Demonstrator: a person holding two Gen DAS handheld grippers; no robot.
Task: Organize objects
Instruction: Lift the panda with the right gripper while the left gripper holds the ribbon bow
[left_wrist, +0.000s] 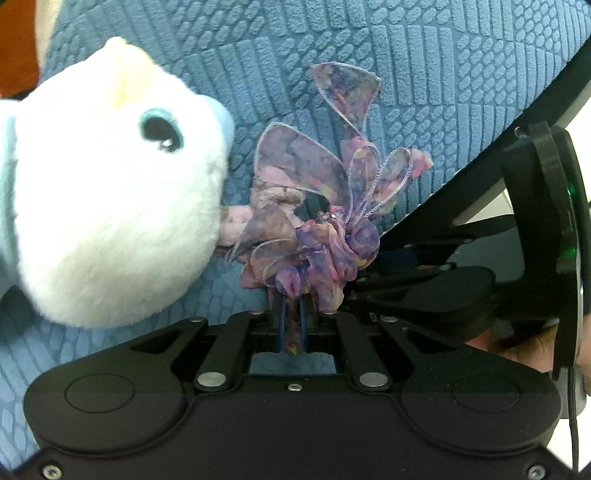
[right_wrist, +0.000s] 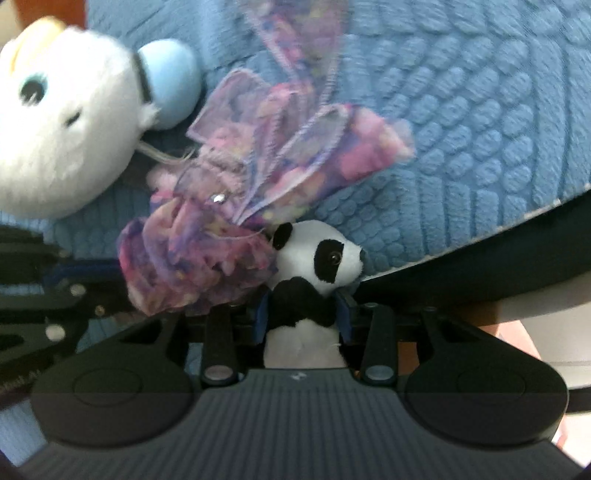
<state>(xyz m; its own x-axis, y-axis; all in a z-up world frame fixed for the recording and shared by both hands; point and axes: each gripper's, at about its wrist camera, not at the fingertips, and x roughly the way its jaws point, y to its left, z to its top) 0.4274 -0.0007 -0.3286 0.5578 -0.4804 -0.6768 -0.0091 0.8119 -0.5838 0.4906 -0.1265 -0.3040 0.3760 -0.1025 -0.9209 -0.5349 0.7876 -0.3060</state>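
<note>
My left gripper (left_wrist: 293, 295) is shut on a purple-pink ribbon scrunchie (left_wrist: 325, 206), held just above the blue textured cushion (left_wrist: 424, 74). The scrunchie also shows in the right wrist view (right_wrist: 229, 229). A white plush toy with a blue-rimmed eye (left_wrist: 110, 192) lies on the cushion, touching the scrunchie's left side; it also shows in the right wrist view (right_wrist: 62, 122). My right gripper (right_wrist: 303, 295) is shut on a small panda plush (right_wrist: 317, 266), right beside the scrunchie. The right gripper's body shows at the right of the left wrist view (left_wrist: 461, 280).
The cushion's dark front edge (right_wrist: 480, 266) runs along the right side. A white surface (right_wrist: 546, 325) lies beyond it. An orange-brown area (left_wrist: 18, 44) shows at the far upper left.
</note>
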